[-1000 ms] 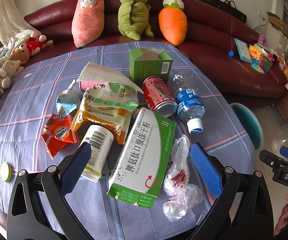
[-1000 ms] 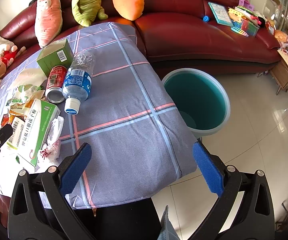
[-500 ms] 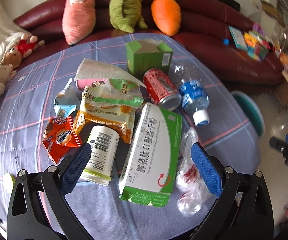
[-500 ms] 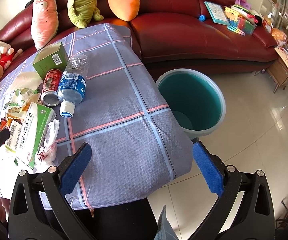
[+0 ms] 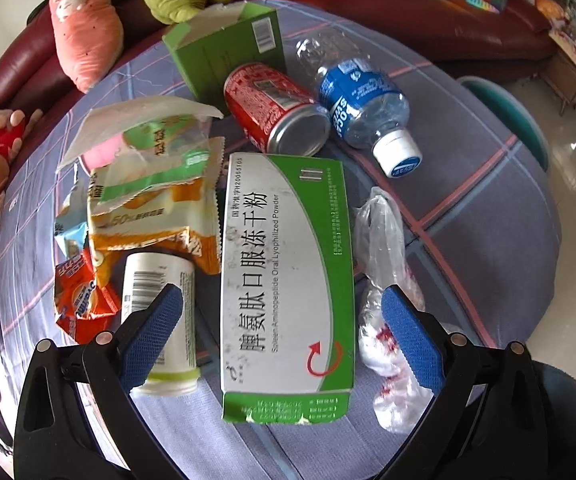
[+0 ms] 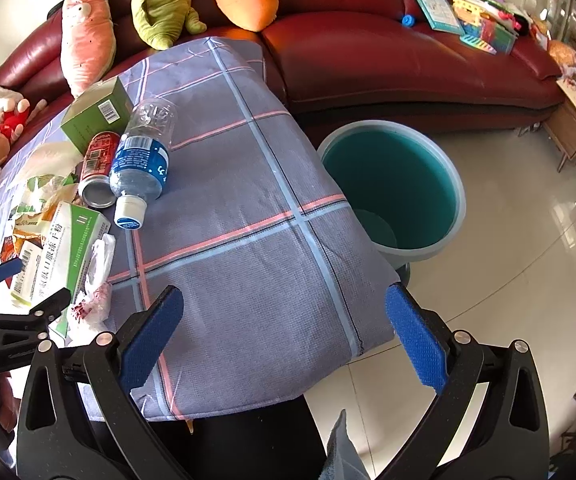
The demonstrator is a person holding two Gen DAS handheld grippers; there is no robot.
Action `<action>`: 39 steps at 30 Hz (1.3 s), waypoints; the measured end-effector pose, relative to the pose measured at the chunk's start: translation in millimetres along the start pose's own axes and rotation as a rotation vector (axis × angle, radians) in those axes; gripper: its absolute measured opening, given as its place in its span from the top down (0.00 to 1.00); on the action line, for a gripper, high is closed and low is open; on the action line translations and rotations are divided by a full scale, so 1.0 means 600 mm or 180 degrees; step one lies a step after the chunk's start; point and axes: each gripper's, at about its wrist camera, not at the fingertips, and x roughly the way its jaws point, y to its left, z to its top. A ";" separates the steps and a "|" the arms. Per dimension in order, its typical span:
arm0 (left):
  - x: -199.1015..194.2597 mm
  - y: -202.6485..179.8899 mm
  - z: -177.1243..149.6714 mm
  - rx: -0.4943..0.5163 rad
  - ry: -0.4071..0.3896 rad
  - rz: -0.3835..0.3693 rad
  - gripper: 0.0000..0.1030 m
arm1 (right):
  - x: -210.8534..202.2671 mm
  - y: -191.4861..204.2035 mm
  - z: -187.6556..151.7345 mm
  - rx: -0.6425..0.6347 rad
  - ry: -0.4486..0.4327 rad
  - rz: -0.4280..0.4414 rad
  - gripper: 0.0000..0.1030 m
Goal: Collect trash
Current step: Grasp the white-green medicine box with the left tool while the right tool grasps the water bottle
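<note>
Trash lies on a checked cloth (image 5: 488, 232). A green and white medicine box (image 5: 288, 280) lies between the open jaws of my left gripper (image 5: 281, 332), which hovers low over it. Beside it are a white bottle (image 5: 159, 304), a clear plastic bag (image 5: 384, 280), a red can (image 5: 275, 108), a water bottle (image 5: 364, 100), a green carton (image 5: 227, 48) and snack wrappers (image 5: 151, 200). My right gripper (image 6: 283, 328) is open and empty above the cloth's near right corner. The teal bin (image 6: 392, 188) stands on the floor at the right.
A dark red sofa (image 6: 388, 52) with plush toys (image 6: 87, 36) runs behind the table. Books and toys (image 6: 484, 28) lie on its right end. A glossy tiled floor (image 6: 528, 260) surrounds the bin. The left gripper also shows in the right wrist view (image 6: 19, 288).
My left gripper has moved forward and down over the medicine box, which now fills the gap between its jaws. The right gripper has shifted slightly; the bin sits more central.
</note>
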 end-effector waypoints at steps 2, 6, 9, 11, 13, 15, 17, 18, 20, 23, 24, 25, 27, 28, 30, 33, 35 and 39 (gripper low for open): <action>0.017 0.000 0.005 -0.0005 0.0062 0.0029 0.04 | 0.008 -0.005 0.002 0.0024 0.0034 0.0013 0.06; 0.043 0.011 0.013 -0.0114 0.0164 0.0017 0.04 | 0.024 -0.009 0.004 0.0053 0.0087 0.0041 0.06; 0.061 0.011 0.016 -0.0136 0.0203 -0.0067 0.24 | 0.035 -0.010 0.005 0.0055 0.0127 0.0059 0.06; 0.064 0.010 0.018 -0.0159 0.0130 -0.0044 0.28 | 0.040 -0.006 0.006 0.0035 0.0153 0.0080 0.06; 0.051 0.019 0.018 -0.0250 0.0073 -0.0158 0.28 | 0.044 -0.003 0.009 0.0009 0.0188 0.0136 0.06; 0.031 0.028 0.018 -0.0332 -0.0049 -0.0229 0.28 | 0.049 0.001 0.015 -0.0017 0.0219 0.0216 0.06; 0.013 0.044 0.022 -0.0417 -0.0135 -0.0301 0.28 | 0.051 0.008 0.026 -0.0065 0.0247 0.0290 0.06; 0.001 0.054 0.025 -0.0482 -0.0191 -0.0406 0.28 | 0.052 0.014 0.035 -0.0087 0.0272 0.0366 0.06; -0.019 0.070 0.031 -0.0565 -0.0309 -0.0466 0.28 | 0.054 0.027 0.054 -0.0126 0.0296 0.0475 0.06; -0.051 0.103 0.051 -0.0706 -0.0535 -0.0547 0.28 | 0.055 0.059 0.093 -0.0245 0.0275 0.0577 0.06; -0.061 0.108 0.057 -0.0736 -0.0592 -0.0555 0.28 | 0.057 0.069 0.106 -0.0272 0.0277 0.0609 0.06; -0.067 0.121 0.066 -0.0775 -0.0645 -0.0547 0.28 | 0.061 0.088 0.127 -0.0323 0.0294 0.0703 0.06; -0.069 0.143 0.082 -0.0853 -0.0691 -0.0566 0.28 | 0.075 0.117 0.161 -0.0397 0.0333 0.0803 0.06; -0.065 0.155 0.092 -0.0906 -0.0699 -0.0579 0.28 | 0.082 0.127 0.174 -0.0428 0.0341 0.0815 0.06; -0.060 0.169 0.100 -0.0983 -0.0706 -0.0558 0.28 | 0.105 0.157 0.206 -0.0505 0.0387 0.0831 0.15; -0.051 0.190 0.104 -0.1054 -0.0687 -0.0584 0.28 | 0.139 0.185 0.237 -0.0525 0.0548 0.0934 0.26; -0.040 0.198 0.115 -0.1056 -0.0660 -0.0572 0.28 | 0.163 0.205 0.251 -0.0591 0.0623 0.0906 0.26; -0.026 0.214 0.121 -0.1077 -0.0611 -0.0609 0.28 | 0.213 0.229 0.267 -0.0604 0.0838 0.0959 0.26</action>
